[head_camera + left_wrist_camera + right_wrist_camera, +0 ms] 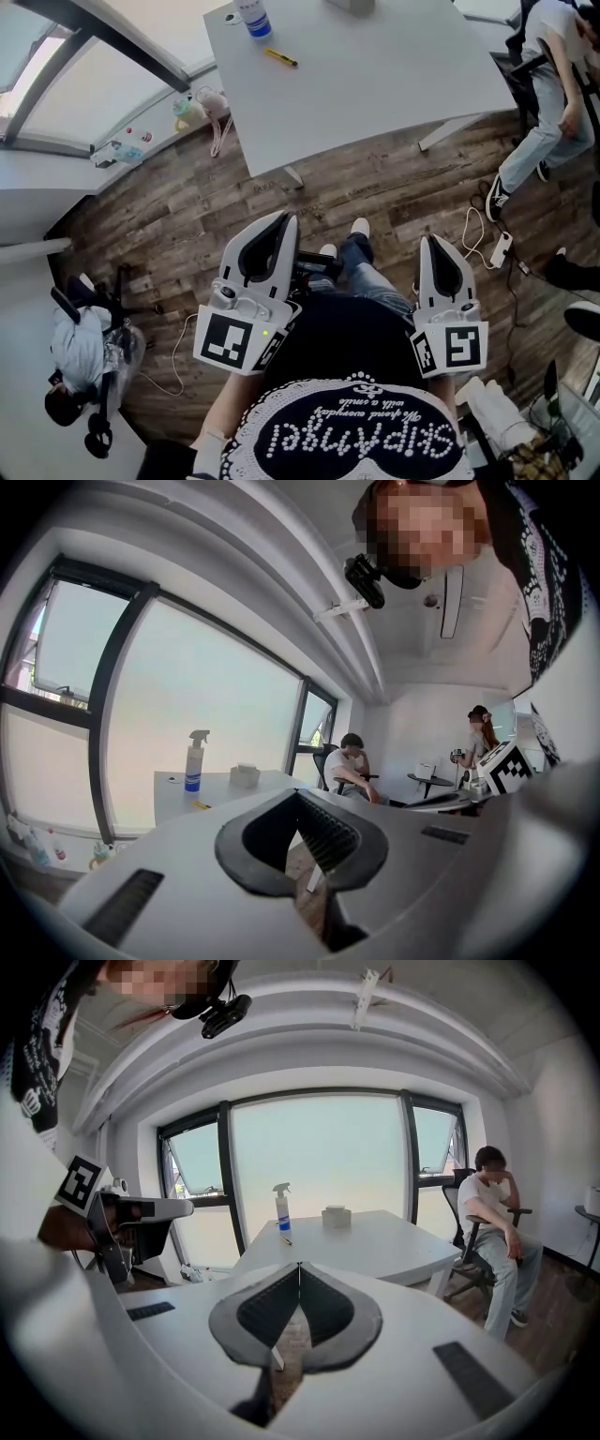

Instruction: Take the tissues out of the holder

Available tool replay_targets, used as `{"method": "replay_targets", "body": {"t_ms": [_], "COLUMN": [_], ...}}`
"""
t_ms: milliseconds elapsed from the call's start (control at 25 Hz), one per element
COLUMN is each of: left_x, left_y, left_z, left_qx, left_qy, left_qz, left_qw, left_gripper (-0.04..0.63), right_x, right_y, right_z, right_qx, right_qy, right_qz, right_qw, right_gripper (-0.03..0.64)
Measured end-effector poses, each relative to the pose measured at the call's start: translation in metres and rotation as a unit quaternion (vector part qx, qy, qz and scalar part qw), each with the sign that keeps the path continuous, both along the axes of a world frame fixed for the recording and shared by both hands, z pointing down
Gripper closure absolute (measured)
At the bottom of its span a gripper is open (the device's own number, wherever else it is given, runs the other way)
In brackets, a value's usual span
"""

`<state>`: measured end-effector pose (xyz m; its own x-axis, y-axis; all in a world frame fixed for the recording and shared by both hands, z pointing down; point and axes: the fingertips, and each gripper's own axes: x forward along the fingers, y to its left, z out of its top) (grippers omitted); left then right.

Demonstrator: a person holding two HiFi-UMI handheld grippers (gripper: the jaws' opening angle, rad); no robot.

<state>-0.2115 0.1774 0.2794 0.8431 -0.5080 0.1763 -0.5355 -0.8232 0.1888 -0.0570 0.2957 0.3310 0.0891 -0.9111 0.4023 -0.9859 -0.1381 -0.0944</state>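
My left claw (281,225) is held in front of me, well short of the white table (375,94), its 2 jaws pressed together with nothing between them; looking along it, I see only floor through the gap below the tips. On the table, toward its far edge, stands a spray bottle (282,1208) with a small yellow tool (279,57) just beside it, and further along the same far edge sits the tissue holder (336,1217), a small pale box. From here it is too small for me to tell whether a tissue sticks out of the top. My right claw (433,244) is likewise short of the table, jaws together and empty. By my reckoning the task has not begun: the holder looks untouched and nothing has been drawn out. All of it is left. I have to get to the table, open a claw, pinch the tissues and pull them free, probably steadying the holder with the other claw.
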Motion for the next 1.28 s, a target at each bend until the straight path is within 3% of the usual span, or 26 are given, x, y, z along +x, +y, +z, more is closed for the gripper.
{"method": "replay_targets", "body": {"t_ms": [480,1280], "left_x": [0.045,0.084], "left_y": [-0.02,-0.029], "left_z": [0.003,-0.002], "left_qx": [0.0,0.024], "left_qy": [-0.006,-0.013], "left_qz": [-0.024,-0.073], "left_qw": [0.9997,0.997], "left_gripper": [0.594,0.594], "right_x": [0.051,0.102], "right_y": [-0.028,-0.051], "right_z": [0.005,0.011], "right_qx": [0.001,0.017], "right_qy": [-0.007,-0.017], "right_qz": [-0.021,-0.068], "right_qw": [1.0,0.997], "right_gripper": [0.604,0.604]}}
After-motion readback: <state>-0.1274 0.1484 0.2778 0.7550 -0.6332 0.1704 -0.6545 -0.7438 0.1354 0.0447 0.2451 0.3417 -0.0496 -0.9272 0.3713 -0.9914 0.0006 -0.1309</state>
